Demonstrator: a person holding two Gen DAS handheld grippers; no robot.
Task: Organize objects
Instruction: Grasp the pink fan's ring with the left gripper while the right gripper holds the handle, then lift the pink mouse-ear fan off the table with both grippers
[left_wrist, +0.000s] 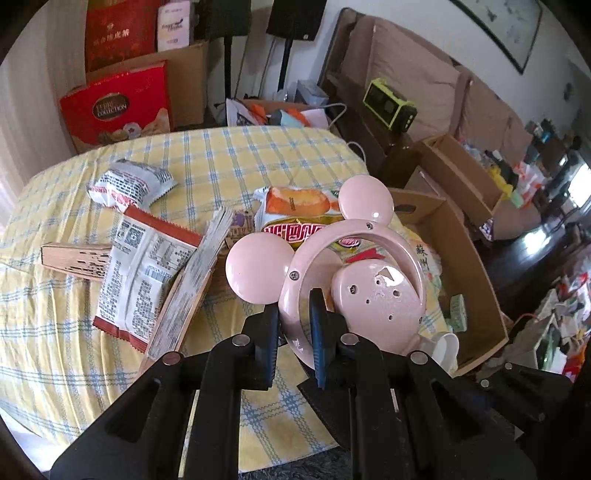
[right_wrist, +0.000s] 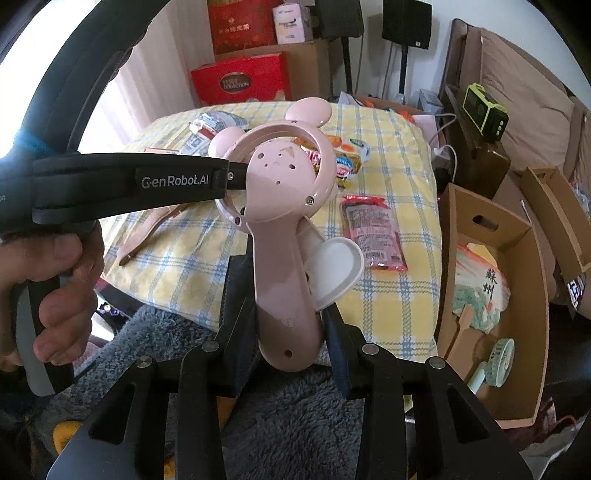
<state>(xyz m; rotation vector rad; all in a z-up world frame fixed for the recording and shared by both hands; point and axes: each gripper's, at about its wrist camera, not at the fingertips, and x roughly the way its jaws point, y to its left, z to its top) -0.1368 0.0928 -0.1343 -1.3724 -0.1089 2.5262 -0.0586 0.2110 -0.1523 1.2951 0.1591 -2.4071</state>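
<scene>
Progress looks partial, judging by how things lie. You have the pink plastic handheld fan with round mouse ears (right_wrist: 284, 236) held up over the near edge of the yellow-and-blue checked tablecloth (left_wrist: 229, 155), gripped from both ends. Your left gripper (left_wrist: 293, 325) is pinched narrow on the fan's ring guard, and your right gripper (right_wrist: 291, 332) is clamped on the lower part of its handle, just below the white heart-shaped flap (right_wrist: 336, 269) that sticks out from the handle.

Beside the table, the open brown cardboard box (right_wrist: 524, 266) already holds a mint-green mini fan (right_wrist: 496, 362) and a flat paper fan printed with Chinese characters (right_wrist: 480, 288), so it appears to be where fan-like items are collected; the pink one would likely go there too.

Still lying loose on the cloth are a white-and-red foil snack pouch (left_wrist: 147, 273), a crumpled white wrapper (left_wrist: 129, 181), an orange-and-white bread packet (left_wrist: 299, 206) and a pink-labelled sachet (right_wrist: 373, 232), so a good share of the sorting remains.

Readable writing: "GenRobot.AI" on the black gripper arm (right_wrist: 173, 181) crossing the right wrist view, and "COLLECTION" on the red gift box (left_wrist: 114, 107) behind the table. The print on the pouches is too small to make out.
</scene>
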